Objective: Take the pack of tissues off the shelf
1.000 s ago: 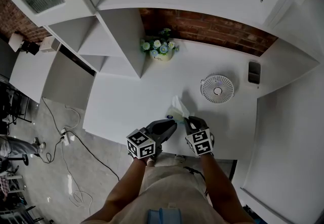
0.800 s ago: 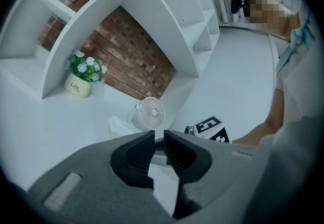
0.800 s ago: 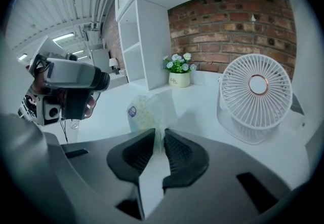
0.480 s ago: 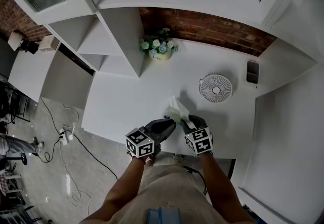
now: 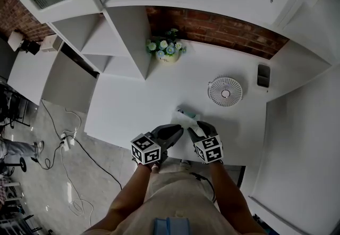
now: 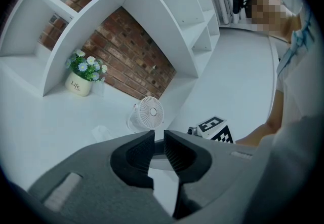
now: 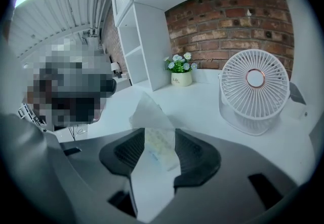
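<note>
Pack of tissues [image 7: 161, 153] lies on the counter [image 7: 202, 101] between the jaws of the right claw [image 7: 160, 132], just opened and now spread; left claw [image 6: 159, 137] is nearly pressed together, empty.

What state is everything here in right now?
pack of tissues: lying down between the right jaws, not gripped
right hand-held gripper: jaws have just been opening, pack between them
left hand-held gripper: nearly shut, empty
fan: upright, spinning unclear
flower pot: upright
</note>
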### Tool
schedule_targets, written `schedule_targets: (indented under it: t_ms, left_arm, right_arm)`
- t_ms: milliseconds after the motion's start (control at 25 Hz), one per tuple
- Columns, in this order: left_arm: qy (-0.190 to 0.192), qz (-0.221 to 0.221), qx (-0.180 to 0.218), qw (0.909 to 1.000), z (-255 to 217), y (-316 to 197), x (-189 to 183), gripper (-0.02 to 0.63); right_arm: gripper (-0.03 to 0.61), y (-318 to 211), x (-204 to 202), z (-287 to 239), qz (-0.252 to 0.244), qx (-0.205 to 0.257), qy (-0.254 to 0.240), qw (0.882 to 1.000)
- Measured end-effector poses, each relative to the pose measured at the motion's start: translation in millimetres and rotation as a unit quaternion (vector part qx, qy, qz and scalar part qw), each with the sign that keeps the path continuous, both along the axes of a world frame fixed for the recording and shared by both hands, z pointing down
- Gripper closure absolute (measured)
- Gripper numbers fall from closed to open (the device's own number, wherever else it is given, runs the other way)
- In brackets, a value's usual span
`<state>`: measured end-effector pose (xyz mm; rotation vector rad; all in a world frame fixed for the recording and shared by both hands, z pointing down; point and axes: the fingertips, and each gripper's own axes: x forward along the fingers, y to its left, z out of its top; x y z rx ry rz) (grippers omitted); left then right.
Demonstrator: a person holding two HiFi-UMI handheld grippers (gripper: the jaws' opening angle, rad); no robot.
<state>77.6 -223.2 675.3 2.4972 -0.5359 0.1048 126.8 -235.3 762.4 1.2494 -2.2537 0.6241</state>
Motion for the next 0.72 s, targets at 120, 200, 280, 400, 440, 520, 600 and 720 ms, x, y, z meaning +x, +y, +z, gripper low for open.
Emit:
schedule_targets:
  t_ms: [120,200,280,400,440,520,600,720]
  left_arm:
    - [0.000,0.000,0.001,1.0000,-1,1,0,0.554]
    - [-0.001,-0.001,0.003,1.0000,-3,2,-1,0.554]
    - [0.000,-0.002,0.005,1.0000,-4,2,-2,0.554]
    - [0.000,-0.005,0.008,1.0000,-6,3,-3,0.554]
    - [0.000,-0.005,0.009,0.9999,-7,4,-4,0.554]
    - [-0.001,-0.006,0.011,0.9999,-9,5,-4,0.554]
    - [-0.001,-0.006,0.013,0.9999,-10,6,-4,0.554]
    - [-0.002,-0.005,0.016,0.9999,-13,9,-5,0.554]
  right_arm:
    - [0.377,3,1,-3,0.001,0.001,-0.003,1.000]
    - [0.376,5,2,-6,0.002,0.003,-0.005,1.000]
    - [0.376,7,4,-9,0.005,0.005,-0.006,1.000]
    - [0.374,9,7,-15,0.010,0.008,-0.011,1.000]
    - [0.374,10,7,-17,0.011,0.010,-0.013,1.000]
    - [0.374,11,9,-20,0.012,0.012,-0.015,1.000]
    - [0.374,12,9,-24,0.011,0.015,-0.016,1.000]
    - [0.376,15,8,-30,0.008,0.020,-0.019,1.000]
